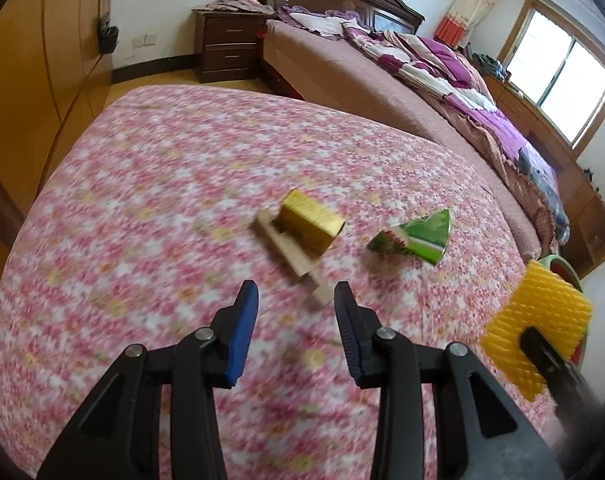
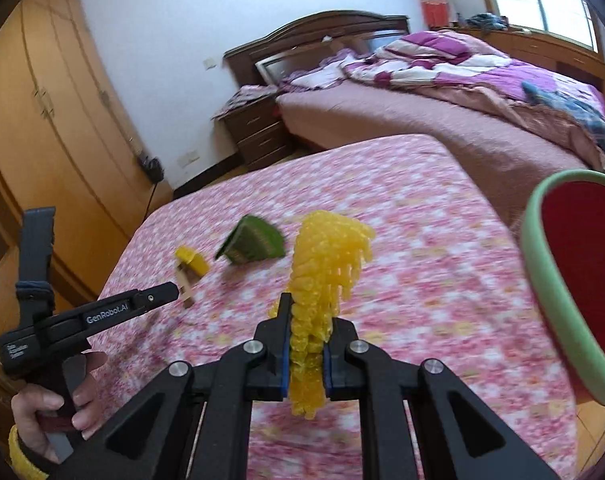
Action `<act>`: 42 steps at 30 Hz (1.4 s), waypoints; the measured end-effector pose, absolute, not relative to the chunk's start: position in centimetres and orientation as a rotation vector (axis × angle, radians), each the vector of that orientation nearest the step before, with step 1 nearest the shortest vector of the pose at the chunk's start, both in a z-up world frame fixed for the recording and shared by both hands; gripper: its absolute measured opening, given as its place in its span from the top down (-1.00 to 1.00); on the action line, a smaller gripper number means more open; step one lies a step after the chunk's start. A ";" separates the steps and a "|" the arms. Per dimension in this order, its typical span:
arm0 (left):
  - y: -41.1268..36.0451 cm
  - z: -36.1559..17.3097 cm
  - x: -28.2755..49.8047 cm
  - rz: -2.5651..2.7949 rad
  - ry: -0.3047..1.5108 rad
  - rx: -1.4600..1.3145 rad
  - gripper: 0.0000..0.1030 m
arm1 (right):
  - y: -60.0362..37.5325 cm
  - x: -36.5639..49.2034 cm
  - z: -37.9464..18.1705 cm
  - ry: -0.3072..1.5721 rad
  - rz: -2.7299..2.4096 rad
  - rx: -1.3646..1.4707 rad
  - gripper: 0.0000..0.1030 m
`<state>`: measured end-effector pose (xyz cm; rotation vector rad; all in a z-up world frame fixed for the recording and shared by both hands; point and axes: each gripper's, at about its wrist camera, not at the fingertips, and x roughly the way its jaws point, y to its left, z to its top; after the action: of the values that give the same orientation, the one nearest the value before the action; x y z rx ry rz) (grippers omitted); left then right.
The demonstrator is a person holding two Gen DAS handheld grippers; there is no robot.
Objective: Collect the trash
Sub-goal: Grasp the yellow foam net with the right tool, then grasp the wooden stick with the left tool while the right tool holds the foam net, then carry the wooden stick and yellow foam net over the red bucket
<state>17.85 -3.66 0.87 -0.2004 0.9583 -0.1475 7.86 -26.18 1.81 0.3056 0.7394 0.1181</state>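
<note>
A bedroom scene, viewed from two hand-held grippers over a table spread with a pink floral cloth [image 1: 162,200]. The right gripper [image 2: 307,344] is clamped tight on a yellow foam net [image 2: 322,272], the ribbed kind that wraps fruit, and holds it lifted off the cloth. Just to its right, at the table's edge, stands a bin [image 2: 542,280] with a pale green rim and a red inside. The left gripper [image 1: 296,320] hovers low over the cloth with its blue-padded fingers apart and nothing between them.

Two pieces of trash lie on the cloth beyond the left gripper: a small gold box [image 1: 310,222] resting on a flat tan cardboard piece [image 1: 294,258], and to its right, a little apart, a crumpled green carton [image 1: 414,238].

The step in hand appears to be dropping the foam net into the bin. To do it well, carry the net fully over the red opening before letting go, since light foam may cling to the pads or drift outside the rim. The left gripper seems lined up on the cardboard's near end; closing squarely across it should stop the gold box sliding off.
</note>
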 end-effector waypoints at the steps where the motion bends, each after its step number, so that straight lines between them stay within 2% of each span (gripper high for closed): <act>1: -3.9 0.7 18.1 -0.149 0.961 -0.193 0.23 | -26.7 7.8 1.8 0.732 0.108 0.313 0.75; 9: -5.6 -0.7 19.9 -0.113 0.953 -0.120 0.24 | -29.5 7.8 0.6 0.717 0.091 0.382 0.74; 11: -5.7 -0.9 19.9 -0.103 0.942 -0.109 0.29 | -29.7 7.9 0.1 0.723 0.102 0.390 0.73; 14: -6.1 -1.1 19.8 -0.076 0.910 -0.073 0.41 | -29.8 8.0 -0.6 0.736 0.120 0.409 0.73; 16: -6.3 -1.1 19.7 -0.078 0.903 -0.067 0.65 | -29.7 7.9 -0.7 0.736 0.125 0.410 0.73; 18: -6.2 -1.1 19.5 -0.086 0.906 -0.085 0.81 | -29.7 7.6 -0.5 0.727 0.129 0.408 0.73; 28: -5.0 -0.9 15.9 -0.184 0.926 -0.175 0.81 | -29.4 4.9 1.1 0.693 0.131 0.406 0.73; 42: -5.3 4.5 9.1 -0.290 0.807 -0.205 0.81 | -30.7 -0.5 4.5 0.621 0.080 0.414 0.73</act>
<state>9.07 -5.34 4.50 -0.2048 0.8065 -0.2904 -0.52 -30.67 4.47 0.4144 0.6209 0.0798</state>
